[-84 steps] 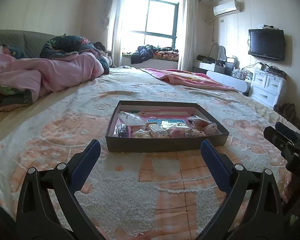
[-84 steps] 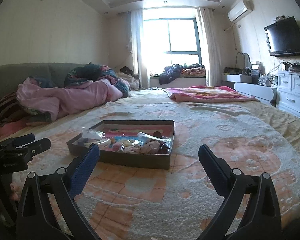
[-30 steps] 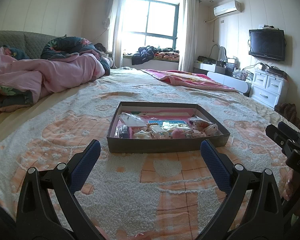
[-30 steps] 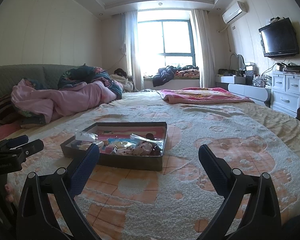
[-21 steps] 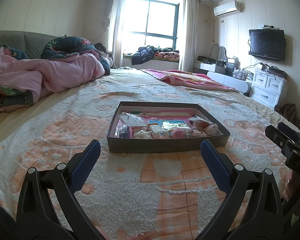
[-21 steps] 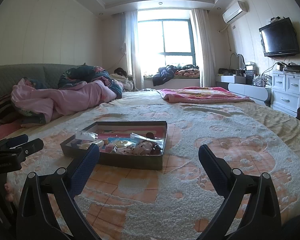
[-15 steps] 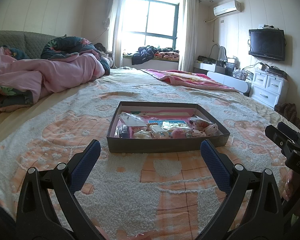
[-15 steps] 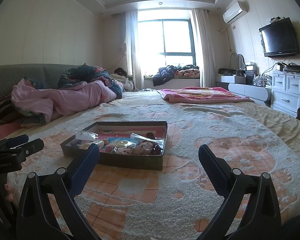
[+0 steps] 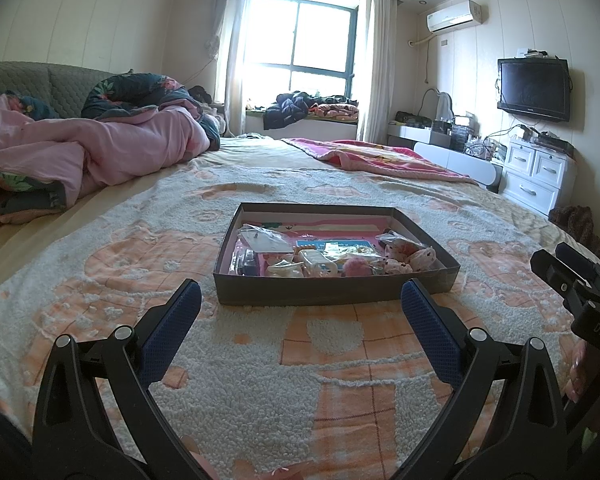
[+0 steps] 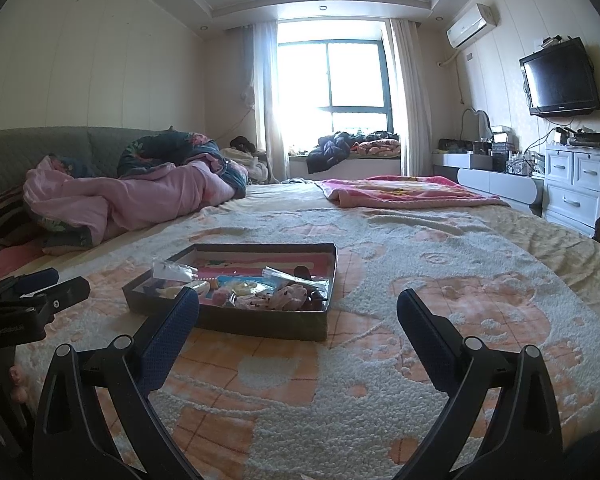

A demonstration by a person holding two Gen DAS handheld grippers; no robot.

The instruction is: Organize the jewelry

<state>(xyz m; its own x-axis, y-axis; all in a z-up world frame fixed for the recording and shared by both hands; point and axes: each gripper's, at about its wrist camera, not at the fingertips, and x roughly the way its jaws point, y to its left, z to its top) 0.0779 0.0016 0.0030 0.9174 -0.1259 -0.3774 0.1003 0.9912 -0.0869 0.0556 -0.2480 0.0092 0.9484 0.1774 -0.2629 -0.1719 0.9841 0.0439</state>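
Note:
A shallow dark cardboard box (image 9: 332, 291) sits on the bed, holding several small jewelry bags, hair ties and trinkets on a pink lining (image 9: 328, 256). It also shows in the right wrist view (image 10: 260, 326), ahead and left. My left gripper (image 9: 300, 304) is open and empty, hovering above the blanket just short of the box's near wall. My right gripper (image 10: 298, 312) is open and empty, to the right of the box and a little back from it. Each gripper's body shows at the edge of the other's view.
The box rests on a fuzzy peach and white bear-pattern blanket (image 9: 260, 380). A heap of pink quilts (image 9: 92, 152) lies at the far left, a pink blanket (image 9: 380, 160) at the far right. White drawers (image 9: 540, 176) and a wall TV (image 9: 534, 88) stand right.
Both views have shifted very slightly; the box sits a touch lower and closer to the left in the right wrist view. Both grippers stay open and empty.

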